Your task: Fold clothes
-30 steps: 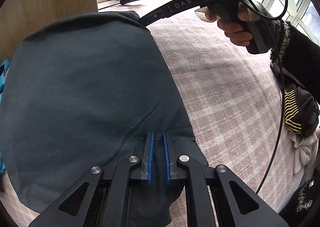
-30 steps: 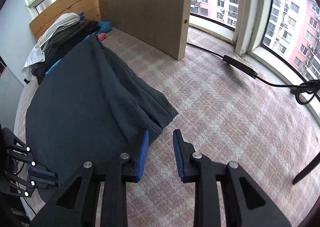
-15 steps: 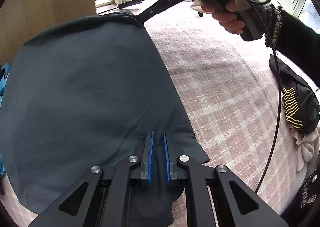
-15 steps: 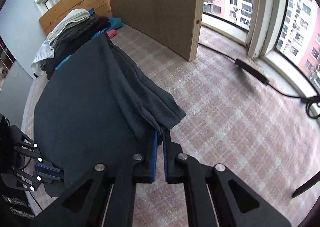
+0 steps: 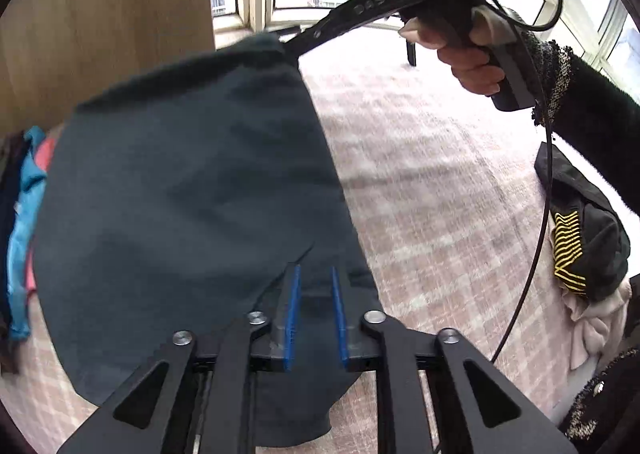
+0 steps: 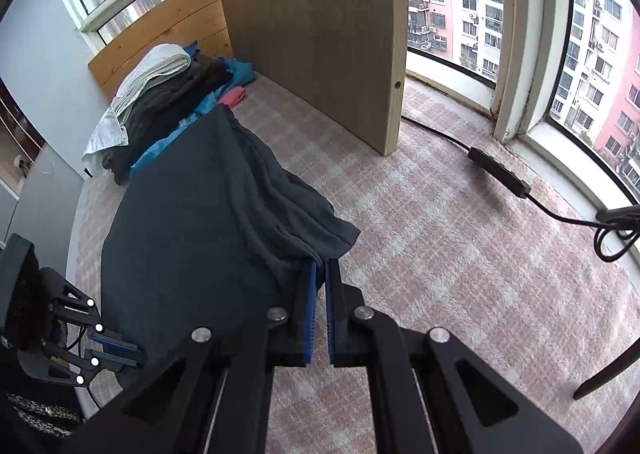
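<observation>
Risk: right gripper (image 6: 320,290) pinches only thin hem of cloth (image 6: 192,230), could slip; left gripper (image 5: 314,306) jaws barely parted over near corner, grip doubtful, fold sags

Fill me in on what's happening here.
A person holds a claw in each hand and is folding a dark garment on a pink plaid surface. The right claw is shut on one corner, lifted; the left claw grips the near edge. Other clothes are piled behind.
</observation>
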`<control>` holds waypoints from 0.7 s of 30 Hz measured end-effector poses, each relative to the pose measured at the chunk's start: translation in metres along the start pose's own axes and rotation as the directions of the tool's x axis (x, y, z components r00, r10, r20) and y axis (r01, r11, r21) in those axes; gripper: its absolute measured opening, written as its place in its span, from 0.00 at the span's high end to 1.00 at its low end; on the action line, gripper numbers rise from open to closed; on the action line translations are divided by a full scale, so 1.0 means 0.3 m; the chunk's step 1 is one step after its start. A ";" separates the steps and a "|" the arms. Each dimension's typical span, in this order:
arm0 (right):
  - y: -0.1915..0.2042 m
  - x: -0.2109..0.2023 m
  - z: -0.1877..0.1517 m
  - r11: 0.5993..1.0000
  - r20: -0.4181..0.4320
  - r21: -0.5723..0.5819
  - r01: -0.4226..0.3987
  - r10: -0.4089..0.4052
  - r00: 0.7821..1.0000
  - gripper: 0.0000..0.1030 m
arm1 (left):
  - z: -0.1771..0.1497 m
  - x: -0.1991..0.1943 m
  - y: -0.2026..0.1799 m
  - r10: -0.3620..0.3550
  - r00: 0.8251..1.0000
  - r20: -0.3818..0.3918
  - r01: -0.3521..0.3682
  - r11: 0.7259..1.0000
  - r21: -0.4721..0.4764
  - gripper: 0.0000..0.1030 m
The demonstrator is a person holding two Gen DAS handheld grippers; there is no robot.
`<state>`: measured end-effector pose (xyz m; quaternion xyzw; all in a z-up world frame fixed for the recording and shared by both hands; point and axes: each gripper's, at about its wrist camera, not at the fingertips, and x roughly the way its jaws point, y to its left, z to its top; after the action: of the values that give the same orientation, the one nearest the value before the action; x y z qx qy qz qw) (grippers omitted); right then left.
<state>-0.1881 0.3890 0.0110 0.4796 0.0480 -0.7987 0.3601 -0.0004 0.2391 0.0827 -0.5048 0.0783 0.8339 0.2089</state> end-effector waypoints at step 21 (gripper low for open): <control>-0.037 -0.046 0.003 0.984 0.068 0.081 -0.157 0.152 0.986 0.96 | 0.245 0.162 -0.188 0.420 0.905 0.061 -0.418 0.907 -0.044 0.92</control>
<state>-0.1919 0.4040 0.0195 0.4722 -0.0350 -0.7841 0.4013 -0.0554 0.3280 0.0799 -0.4500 0.1653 0.8774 0.0199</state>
